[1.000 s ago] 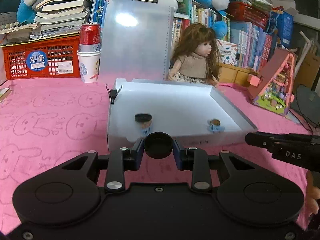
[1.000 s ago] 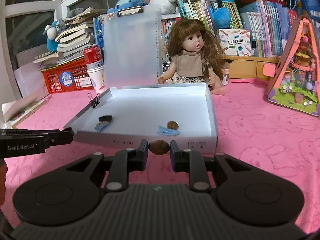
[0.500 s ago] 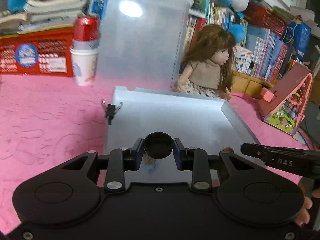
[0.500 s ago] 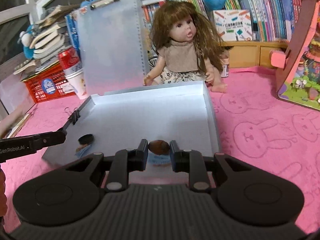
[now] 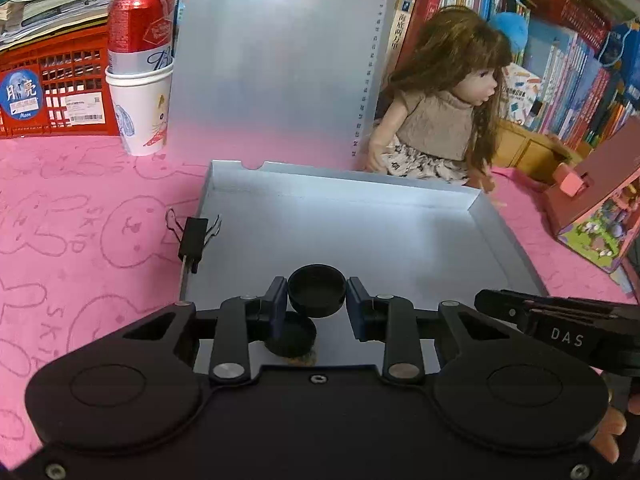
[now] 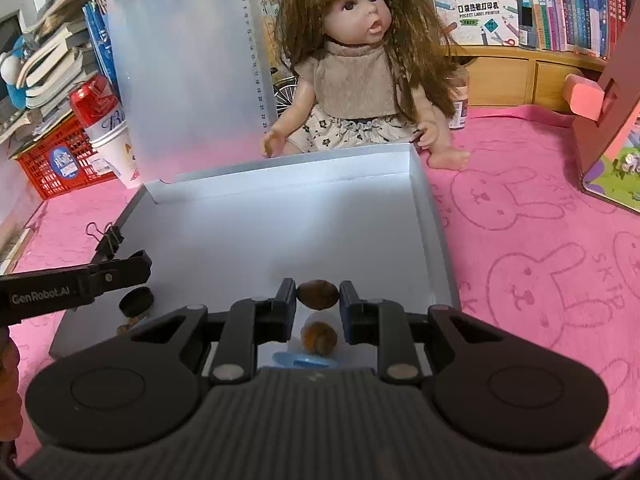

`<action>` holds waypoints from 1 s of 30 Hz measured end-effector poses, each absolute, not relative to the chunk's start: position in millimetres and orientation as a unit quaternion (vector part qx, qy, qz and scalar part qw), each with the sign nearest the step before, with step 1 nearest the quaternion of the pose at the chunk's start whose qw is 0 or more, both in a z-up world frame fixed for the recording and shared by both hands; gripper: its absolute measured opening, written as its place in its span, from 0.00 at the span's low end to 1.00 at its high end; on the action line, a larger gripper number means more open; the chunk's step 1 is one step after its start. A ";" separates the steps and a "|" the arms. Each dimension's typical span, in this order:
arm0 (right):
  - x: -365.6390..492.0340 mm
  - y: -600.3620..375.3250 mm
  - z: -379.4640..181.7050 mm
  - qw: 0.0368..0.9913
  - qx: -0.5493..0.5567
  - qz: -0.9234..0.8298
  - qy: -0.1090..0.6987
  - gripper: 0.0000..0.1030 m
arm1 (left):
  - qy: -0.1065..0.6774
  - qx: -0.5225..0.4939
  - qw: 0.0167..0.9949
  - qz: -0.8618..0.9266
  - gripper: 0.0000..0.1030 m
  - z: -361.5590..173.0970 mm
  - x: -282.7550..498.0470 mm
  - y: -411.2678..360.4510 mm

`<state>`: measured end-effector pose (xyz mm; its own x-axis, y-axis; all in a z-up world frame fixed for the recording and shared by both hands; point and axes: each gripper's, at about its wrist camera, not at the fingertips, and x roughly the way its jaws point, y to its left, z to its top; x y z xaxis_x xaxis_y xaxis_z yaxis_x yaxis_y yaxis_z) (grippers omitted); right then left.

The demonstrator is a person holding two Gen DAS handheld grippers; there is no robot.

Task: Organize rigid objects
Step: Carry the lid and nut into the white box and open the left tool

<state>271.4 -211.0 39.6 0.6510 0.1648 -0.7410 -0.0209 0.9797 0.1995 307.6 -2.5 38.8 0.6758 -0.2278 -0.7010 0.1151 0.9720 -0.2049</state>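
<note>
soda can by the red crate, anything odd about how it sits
Yes: the red soda can stands upright inside a white paper cup, not on the pink cloth. Its lower half sits in the cup. Nothing looks spilled or tipped.

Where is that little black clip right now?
The black binder clip is clamped on the left wall of the white box, about halfway along; the right wrist view shows it too.
</note>
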 end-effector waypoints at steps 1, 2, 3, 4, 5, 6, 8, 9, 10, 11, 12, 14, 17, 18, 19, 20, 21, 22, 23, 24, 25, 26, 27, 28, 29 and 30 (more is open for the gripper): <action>273.1 -210.1 38.7 0.903 0.085 0.050 0.417 0.26 | 0.392 -0.070 0.913 -0.092 0.29 37.4 309.5 -2.9; 274.1 -209.1 37.6 0.903 0.083 0.049 0.420 0.26 | 0.393 -0.067 0.913 -0.089 0.29 36.0 311.3 -3.1; 275.0 -208.4 36.4 0.902 0.081 0.049 0.421 0.26 | 0.394 -0.066 0.913 -0.087 0.29 34.6 313.0 -3.1; 275.9 -207.2 35.1 0.901 0.078 0.049 0.424 0.26 | 0.395 -0.066 0.912 -0.085 0.29 33.3 314.4 -2.9; 276.5 -206.4 34.1 0.901 0.076 0.048 0.425 0.26 | 0.397 -0.066 0.912 -0.084 0.29 31.8 316.1 -2.7; 277.2 -205.7 33.0 0.900 0.074 0.048 0.426 0.26 | 0.398 -0.065 0.911 -0.082 0.29 30.1 317.3 -2.5; 278.5 -204.9 31.3 0.899 0.074 0.048 0.429 0.26 | 0.402 -0.062 0.910 -0.078 0.29 26.5 319.3 -1.8; 279.1 -204.6 30.7 0.898 0.074 0.048 0.430 0.27 | 0.403 -0.062 0.910 -0.076 0.29 25.1 319.5 -1.5; 279.6 -204.6 29.9 0.898 0.073 0.047 0.431 0.26 | 0.405 -0.061 0.909 -0.075 0.29 23.4 320.2 -1.6; 280.2 -204.6 29.1 0.898 0.072 0.047 0.432 0.26 | 0.406 -0.061 0.909 -0.075 0.29 22.0 320.7 -1.2; 280.6 -204.9 28.1 0.897 0.072 0.047 0.433 0.27 | 0.407 -0.059 0.908 -0.074 0.29 20.7 320.9 -1.5; 280.6 -205.7 26.8 0.897 0.072 0.046 0.434 0.27 | 0.406 -0.053 0.910 -0.074 0.29 18.9 320.6 -2.8; 280.4 -205.6 26.9 0.897 0.071 0.047 0.433 0.27 | 0.404 -0.048 0.911 -0.071 0.29 18.4 320.4 -4.5; 280.4 -205.7 26.9 0.897 0.071 0.047 0.433 0.27 | 0.403 -0.046 0.911 -0.071 0.29 18.3 320.3 -5.1; 280.3 -205.8 27.0 0.897 0.070 0.047 0.433 0.27 | 0.402 -0.044 0.912 -0.071 0.29 18.0 320.0 -5.6; 279.9 -206.0 27.1 0.898 0.070 0.047 0.433 0.27 | 0.402 -0.043 0.912 -0.071 0.29 17.9 319.6 -6.0; 279.9 -206.2 27.1 0.898 0.071 0.047 0.432 0.27 | 0.401 -0.042 0.912 -0.071 0.30 18.0 319.6 -6.1; 279.5 -206.2 27.4 0.899 0.072 0.046 0.430 0.31 | 0.400 -0.039 0.913 -0.069 0.30 18.1 319.0 -6.5; 279.0 -206.1 27.7 0.899 0.073 0.044 0.429 0.32 | 0.400 -0.037 0.913 -0.068 0.30 18.5 318.5 -6.8; 278.2 -206.3 28.3 0.900 0.075 0.044 0.427 0.32 | 0.400 -0.034 0.913 -0.068 0.29 19.2 317.7 -7.4; 277.0 -206.9 29.3 0.901 0.079 0.045 0.423 0.37 | 0.399 -0.031 0.914 -0.067 0.29 20.1 316.7 -7.7; 275.9 -207.6 30.7 0.903 0.082 0.045 0.420 0.47 | 0.397 -0.029 0.915 -0.066 0.30 21.5 315.4 -7.8; 275.1 -207.7 32.1 0.904 0.083 0.046 0.417 0.48 | 0.394 -0.028 0.916 -0.065 0.31 22.9 314.4 -7.5; 273.5 -207.7 34.4 0.906 0.082 0.046 0.412 0.48 | 0.391 -0.028 0.918 -0.064 0.32 25.2 312.8 -7.2; 271.8 -207.7 36.7 0.908 0.078 0.045 0.409 0.48 | 0.387 -0.028 0.919 -0.063 0.35 28.0 310.7 -6.7; 269.7 -207.7 39.2 0.910 0.075 0.046 0.404 0.48 | 0.384 -0.029 0.921 -0.063 0.40 30.7 308.5 -6.2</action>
<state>269.7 -207.7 39.2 0.6690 0.1438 -0.7293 -0.0222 0.9845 0.1737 308.5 -6.2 30.7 0.6966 -0.1381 -0.7040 0.0935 0.9904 -0.1018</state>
